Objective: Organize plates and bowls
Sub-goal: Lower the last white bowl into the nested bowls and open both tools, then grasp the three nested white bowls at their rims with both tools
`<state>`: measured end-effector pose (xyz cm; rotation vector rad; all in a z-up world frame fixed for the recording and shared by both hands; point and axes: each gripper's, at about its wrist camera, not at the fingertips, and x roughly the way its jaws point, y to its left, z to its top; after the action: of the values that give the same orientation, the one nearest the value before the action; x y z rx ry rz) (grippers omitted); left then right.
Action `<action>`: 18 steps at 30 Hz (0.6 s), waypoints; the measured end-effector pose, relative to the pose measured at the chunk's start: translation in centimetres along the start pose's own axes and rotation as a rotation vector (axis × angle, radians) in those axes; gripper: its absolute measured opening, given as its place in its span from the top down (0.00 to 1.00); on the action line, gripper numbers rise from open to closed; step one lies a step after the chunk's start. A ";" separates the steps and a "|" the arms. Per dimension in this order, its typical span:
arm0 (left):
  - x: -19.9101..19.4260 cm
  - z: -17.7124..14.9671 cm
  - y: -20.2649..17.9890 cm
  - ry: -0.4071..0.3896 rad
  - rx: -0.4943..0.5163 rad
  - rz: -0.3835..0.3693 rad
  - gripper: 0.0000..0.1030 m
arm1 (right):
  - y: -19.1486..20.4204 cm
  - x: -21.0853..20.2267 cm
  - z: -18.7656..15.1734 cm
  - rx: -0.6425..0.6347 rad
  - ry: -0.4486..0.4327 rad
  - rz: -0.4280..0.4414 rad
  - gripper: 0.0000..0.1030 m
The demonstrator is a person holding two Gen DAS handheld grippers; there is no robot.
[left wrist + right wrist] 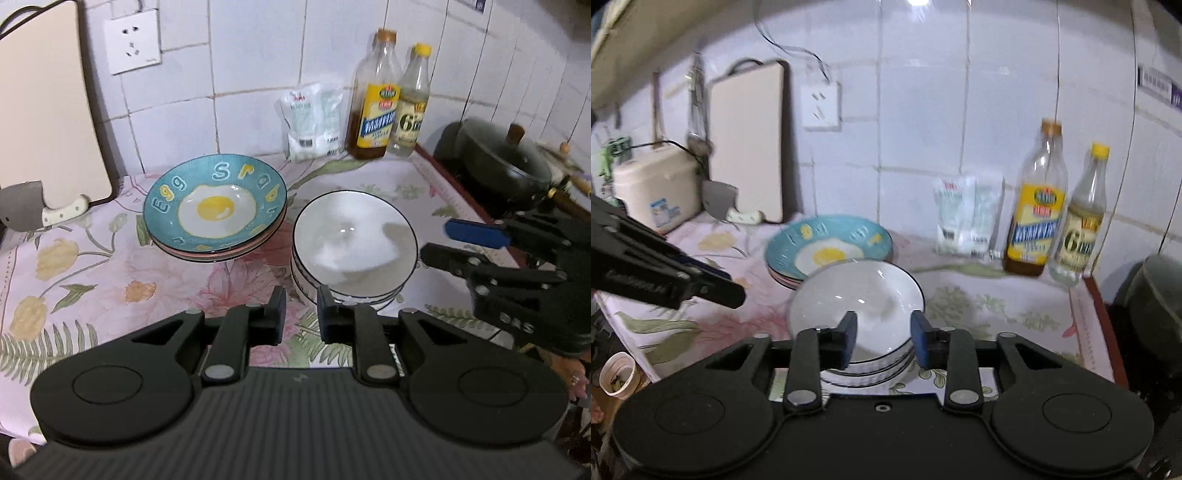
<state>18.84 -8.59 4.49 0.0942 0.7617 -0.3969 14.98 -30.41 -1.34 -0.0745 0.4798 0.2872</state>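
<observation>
A stack of plates topped by a teal fried-egg plate (216, 206) sits on the floral cloth; it also shows in the right wrist view (827, 247). Right of it stands a stack of white bowls with dark rims (354, 243), also in the right wrist view (860, 310). My left gripper (301, 314) is open and empty, just in front of the bowls. My right gripper (882, 341) is open and empty, above the bowls' near rim. It shows at the right of the left wrist view (439, 240). The left gripper shows at the left of the right wrist view (727, 284).
A cutting board (44, 103) and cleaver (26, 212) lean at the back left. A salt bag (314, 122) and two bottles (376, 96) stand by the tiled wall. A black pot (506, 158) sits on the stove at right. A rice cooker (653, 188) stands far left.
</observation>
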 end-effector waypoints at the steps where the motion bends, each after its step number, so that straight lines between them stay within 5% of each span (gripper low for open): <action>1: -0.5 -0.4 0.1 -0.010 0.000 -0.009 0.83 | 0.3 -0.6 -0.1 -0.005 -0.011 -0.002 0.56; 11: -4.7 -4.0 0.5 -0.128 0.008 -0.114 0.75 | 4.0 -4.3 -3.9 -0.066 -0.052 0.073 0.44; 18: -2.2 -5.6 0.0 -0.177 -0.027 -0.162 0.59 | 4.0 -2.7 -7.1 0.019 -0.079 0.113 0.38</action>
<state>13.73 -6.65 1.99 -0.0286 0.6016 -0.5416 8.38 -28.29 -6.42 -0.0173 0.4086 0.3951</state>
